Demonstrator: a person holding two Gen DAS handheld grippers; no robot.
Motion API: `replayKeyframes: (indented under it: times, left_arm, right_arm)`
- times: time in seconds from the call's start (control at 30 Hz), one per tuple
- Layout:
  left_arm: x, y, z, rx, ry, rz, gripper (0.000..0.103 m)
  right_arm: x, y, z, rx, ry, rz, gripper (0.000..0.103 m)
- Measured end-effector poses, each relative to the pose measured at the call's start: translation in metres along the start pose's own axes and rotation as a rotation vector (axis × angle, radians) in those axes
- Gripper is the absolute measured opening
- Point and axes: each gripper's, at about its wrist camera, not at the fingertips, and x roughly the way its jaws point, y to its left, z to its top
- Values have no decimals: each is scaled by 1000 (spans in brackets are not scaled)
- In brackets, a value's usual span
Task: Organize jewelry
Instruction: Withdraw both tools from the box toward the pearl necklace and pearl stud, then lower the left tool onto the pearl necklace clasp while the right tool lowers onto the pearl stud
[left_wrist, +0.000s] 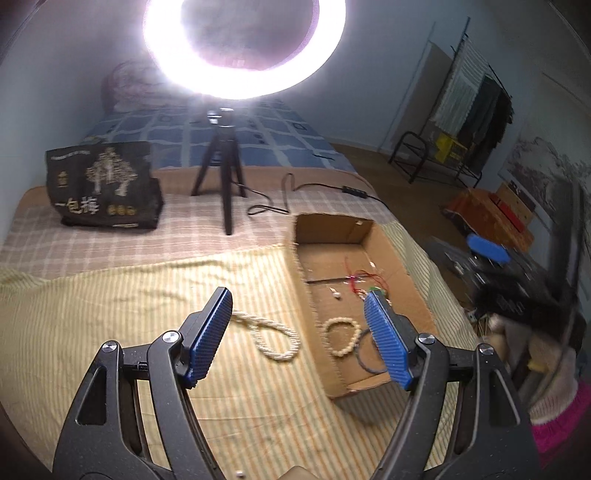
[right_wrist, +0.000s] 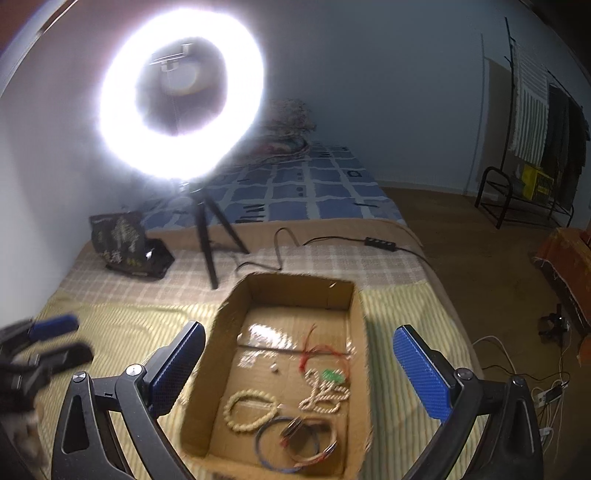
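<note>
A cream pearl rope necklace (left_wrist: 273, 336) lies looped on the striped yellow cloth, left of an open cardboard box (left_wrist: 332, 229). My left gripper (left_wrist: 297, 293) hovers above the necklace and the box's left wall, open, with nothing between its pads. My right gripper (right_wrist: 299, 328) hangs open over the box (right_wrist: 295, 288) and holds nothing. Inside the box lie a cream bead bracelet (right_wrist: 251, 411), a blue bangle (right_wrist: 288, 443), a twisted cream necklace (right_wrist: 325, 395), red string (right_wrist: 317, 350) and a green piece (right_wrist: 332, 376). The left gripper (right_wrist: 48, 339) shows blurred at the left edge.
A bright ring light on a black tripod (left_wrist: 225, 166) stands behind the box, its cable and switch (left_wrist: 354, 191) trailing right. A black printed bag (left_wrist: 103, 184) sits at the back left. The bed's edge drops to the floor on the right, where cables (right_wrist: 532, 373) lie.
</note>
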Motion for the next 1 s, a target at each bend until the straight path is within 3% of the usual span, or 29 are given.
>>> replayKeyframes:
  times: [0.33,0.53,0.63,0.77,0.9,1.0]
  left_arm:
    - [8,65,-3,-61,57,45,76]
    - [15,91,-5,-79,94,38,71]
    - [21,98,-8,-77,110,30,70]
    - [34,102,-14,-47,152,24,61]
    - [45,103,-18,-28,177,14,60]
    - [54,103,-23,-4,198,5,59]
  right_arm:
    - [-32,63,-37,-55,29,105,101]
    - [-37,103,-68,-76,64,185,91]
    - [-34,118,-89,-78,99,220,81]
    - [-21,140,-125,-77,181,272,63]
    - [-4,158,-163,-55,267,331,44]
    - [7,167,-181,-58,310,344,38]
